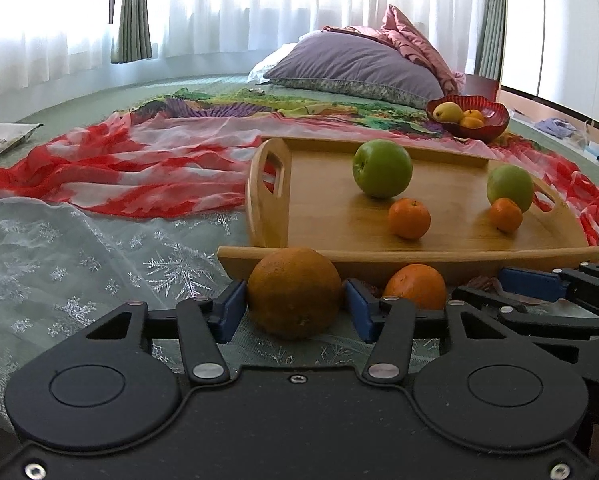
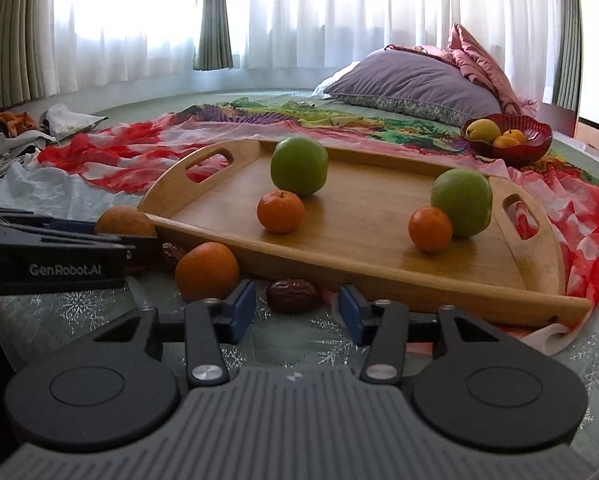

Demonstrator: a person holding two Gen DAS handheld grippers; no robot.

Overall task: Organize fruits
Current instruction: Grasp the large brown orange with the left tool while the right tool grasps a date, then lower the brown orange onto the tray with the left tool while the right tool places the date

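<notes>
Left gripper, bottom centre of its own view: blue pads sit against both flanks of a large orange that rests on the snowflake cloth. Judged to be pinching the fruit, though it has not been lifted.

Right gripper, bottom centre of its view: jaws spread, nothing between the pads. A dark date lies on the cloth just ahead of the gap. A second orange sits left of the date, beside the left pad, not gripped.

Middle of both frames: the wooden tray lies on the bedding, its near rail just behind the loose fruit. On it stand two green apples and two small mandarins, each mandarin touching or just beside an apple.

Upper right, beyond the tray: a red bowl holds a yellow fruit and at least two small orange ones. It stands well apart from the grippers, near the purple pillow.

Assessment: the sorting appears partly done. Four fruits are on the tray and several are in the bowl. Three items remain off both: the large orange under grip, the second orange and the date. Which container each is meant for cannot be determined from the views.
</notes>
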